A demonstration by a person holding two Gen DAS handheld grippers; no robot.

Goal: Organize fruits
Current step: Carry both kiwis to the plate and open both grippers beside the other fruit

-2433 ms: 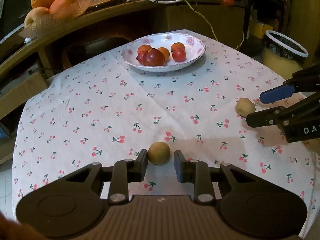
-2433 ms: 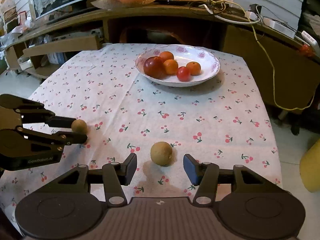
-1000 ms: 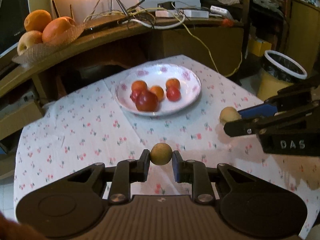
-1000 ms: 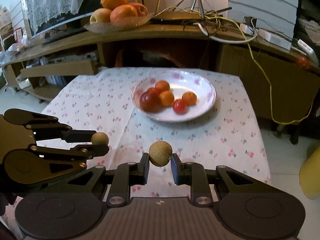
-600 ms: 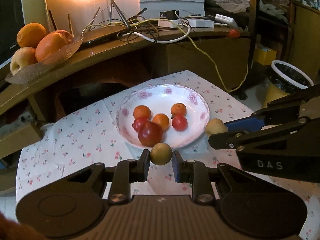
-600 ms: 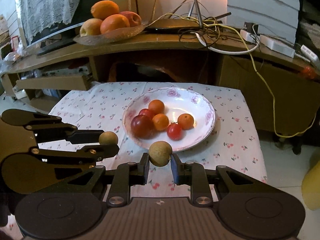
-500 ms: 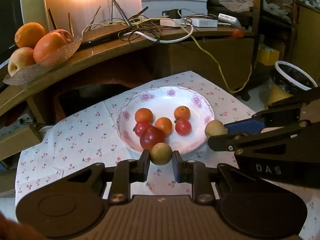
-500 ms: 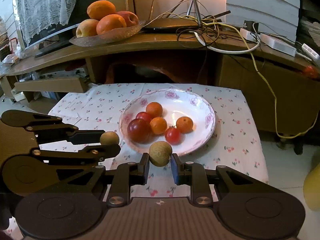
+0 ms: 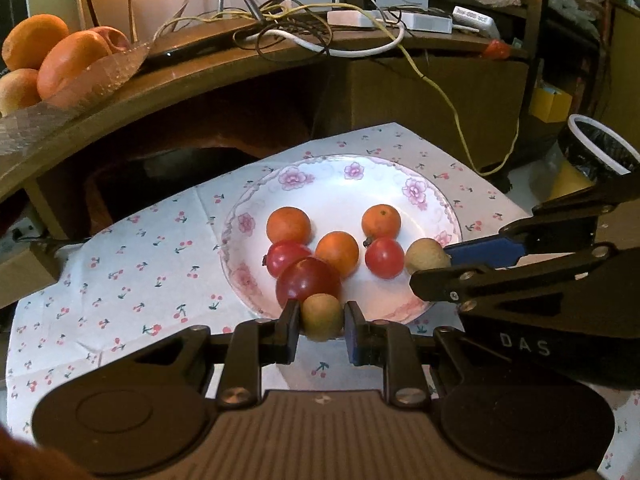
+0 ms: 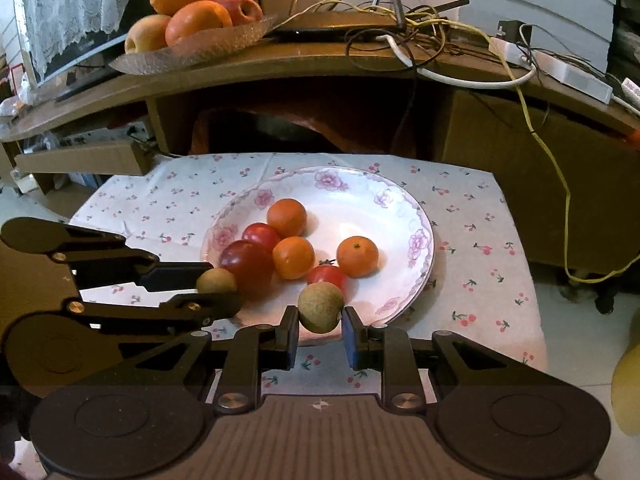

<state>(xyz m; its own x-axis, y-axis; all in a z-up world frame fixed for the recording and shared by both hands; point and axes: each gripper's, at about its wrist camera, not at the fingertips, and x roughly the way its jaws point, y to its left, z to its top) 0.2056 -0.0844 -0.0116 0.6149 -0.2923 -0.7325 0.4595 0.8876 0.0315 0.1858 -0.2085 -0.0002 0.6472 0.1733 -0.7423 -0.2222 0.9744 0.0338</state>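
Observation:
A white flowered plate [image 9: 400,172] [image 10: 400,200] on the cherry-print tablecloth [image 9: 140,248] holds several oranges and red fruits. My left gripper [image 9: 322,326] is shut on a small brown round fruit [image 9: 322,316], held over the plate's near rim beside a large red fruit [image 9: 306,282]. My right gripper [image 10: 320,330] is shut on a second brown fruit [image 10: 321,307], held over the plate's near rim next to a small red tomato [image 10: 326,276]. Each gripper shows in the other's view, with its fruit [image 9: 426,256] [image 10: 216,280].
A wooden shelf [image 9: 200,76] behind the table carries a glass dish of oranges and apples [image 10: 192,16] and tangled cables [image 10: 400,20]. A yellow bin with a white rim [image 9: 592,152] stands to the right of the table.
Both grippers closed on the brown fruits that lay on the cloth, lifted them and carried them forward to the plate's near rim.

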